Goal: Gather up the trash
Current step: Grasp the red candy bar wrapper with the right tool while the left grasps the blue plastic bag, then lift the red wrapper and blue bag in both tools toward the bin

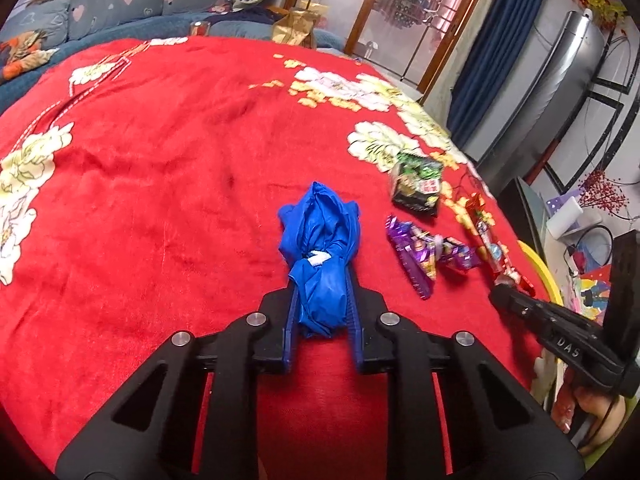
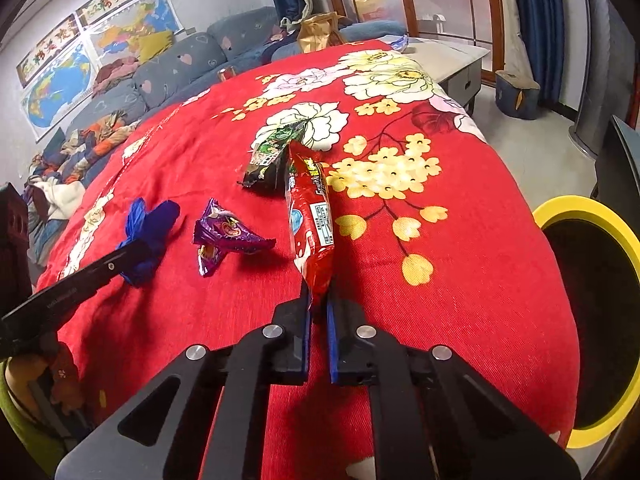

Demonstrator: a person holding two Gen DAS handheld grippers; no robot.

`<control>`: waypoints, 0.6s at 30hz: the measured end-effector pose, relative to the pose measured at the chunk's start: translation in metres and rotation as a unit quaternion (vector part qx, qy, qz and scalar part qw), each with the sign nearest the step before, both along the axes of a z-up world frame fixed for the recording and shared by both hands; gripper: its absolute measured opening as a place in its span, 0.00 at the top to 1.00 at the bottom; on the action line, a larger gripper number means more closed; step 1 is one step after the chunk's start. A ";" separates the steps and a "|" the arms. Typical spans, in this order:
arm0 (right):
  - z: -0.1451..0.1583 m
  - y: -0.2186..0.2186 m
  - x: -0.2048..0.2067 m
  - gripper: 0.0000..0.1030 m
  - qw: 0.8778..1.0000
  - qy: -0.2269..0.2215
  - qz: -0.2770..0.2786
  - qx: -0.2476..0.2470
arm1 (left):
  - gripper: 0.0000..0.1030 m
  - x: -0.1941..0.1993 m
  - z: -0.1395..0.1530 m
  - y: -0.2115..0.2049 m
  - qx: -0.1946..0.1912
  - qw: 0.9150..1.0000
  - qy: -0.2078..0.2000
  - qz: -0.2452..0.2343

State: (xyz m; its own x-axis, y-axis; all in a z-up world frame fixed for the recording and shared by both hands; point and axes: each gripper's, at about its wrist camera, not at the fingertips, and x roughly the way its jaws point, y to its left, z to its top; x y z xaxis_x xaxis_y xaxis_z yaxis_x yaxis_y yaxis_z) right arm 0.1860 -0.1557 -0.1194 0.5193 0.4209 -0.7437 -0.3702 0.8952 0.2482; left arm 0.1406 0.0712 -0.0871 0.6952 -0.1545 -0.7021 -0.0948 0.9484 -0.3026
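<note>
Left wrist, left hand-held gripper [image 1: 320, 276] clamping blue bag [image 1: 320, 232], red blanket [image 1: 160, 180]

Both wrist views close, angled down; shared red blanket [image 1: 160, 200].

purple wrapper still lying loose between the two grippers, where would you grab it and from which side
Probably its raised crimped end. The purple wrapper lies crumpled on the red blanket, partly lifted, so fingers coming from above could close across that narrow flattened end. It sits clear of the blue bag and the red packet, so neither should get in the way.
</note>
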 end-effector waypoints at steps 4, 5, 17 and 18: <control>0.003 -0.004 -0.003 0.94 1.000 -0.003 -0.002 0.003 | 0.87 -0.001 0.010 -0.005 -0.001 1.000 -0.013 -0.007; 0.005 -0.005 -0.003 0.94 1.000 -0.004 -0.002 0.004 | 0.87 -0.003 0.013 -0.007 -0.002 1.000 -0.017 -0.009; 0.020 -0.018 -0.010 0.94 1.000 -0.019 -0.008 0.018 | 0.87 -0.009 0.041 -0.028 -0.003 0.998 -0.050 -0.032; 0.021 -0.019 -0.010 0.94 1.000 -0.020 -0.009 0.019 | 0.87 -0.010 0.042 -0.030 -0.003 0.998 -0.052 -0.034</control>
